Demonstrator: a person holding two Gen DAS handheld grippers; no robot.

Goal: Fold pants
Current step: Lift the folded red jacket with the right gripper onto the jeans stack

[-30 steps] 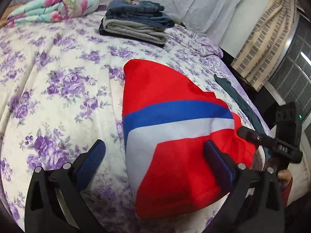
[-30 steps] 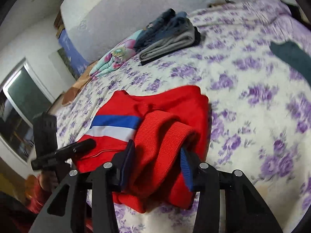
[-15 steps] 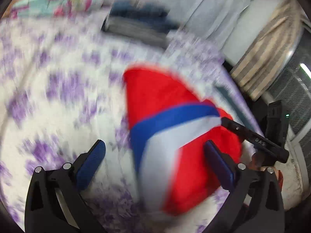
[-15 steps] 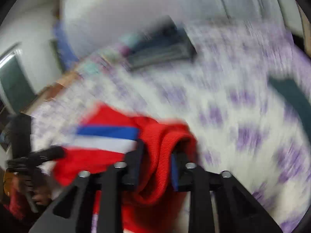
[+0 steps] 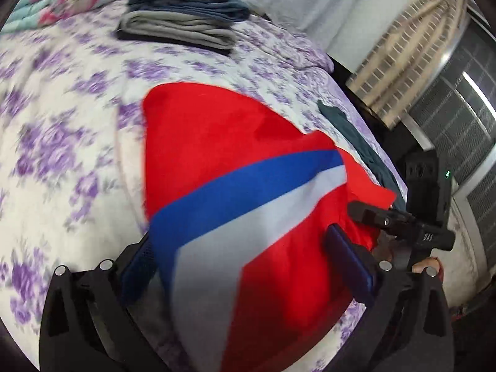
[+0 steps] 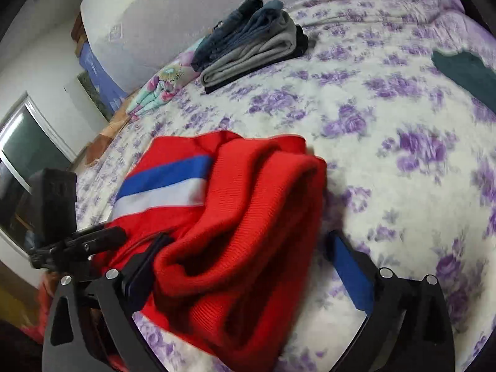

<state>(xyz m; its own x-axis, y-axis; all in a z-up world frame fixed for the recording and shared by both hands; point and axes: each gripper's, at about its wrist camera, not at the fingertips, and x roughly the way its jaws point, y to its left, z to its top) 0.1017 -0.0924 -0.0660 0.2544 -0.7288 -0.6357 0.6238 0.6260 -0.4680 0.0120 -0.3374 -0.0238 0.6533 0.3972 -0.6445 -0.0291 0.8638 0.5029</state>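
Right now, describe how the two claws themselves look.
Both claws are matte black, each with two angular fingers, silver round bolt heads and flat blue pads: the left claw, the right claw. From the left wrist view, the right claw's body bears small white lettering and a boxy black module with a green light.

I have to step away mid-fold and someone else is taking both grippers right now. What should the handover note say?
Right gripper: open; its jaws have just been opening, and the ribbed waistband bunch of the red pants lies loose between them, no pad pressing.
Left gripper: open, wide, with the striped part of the pants between its fingers, not clamped.
Pants lie on the floral bedspread near the front edge, partly folded, waistband end bunched on top.
Stack of folded clothes sits at the far side; a dark green garment lies apart, unfolded.
Left: flatten the bunch, finish the fold, probably add to the stack.
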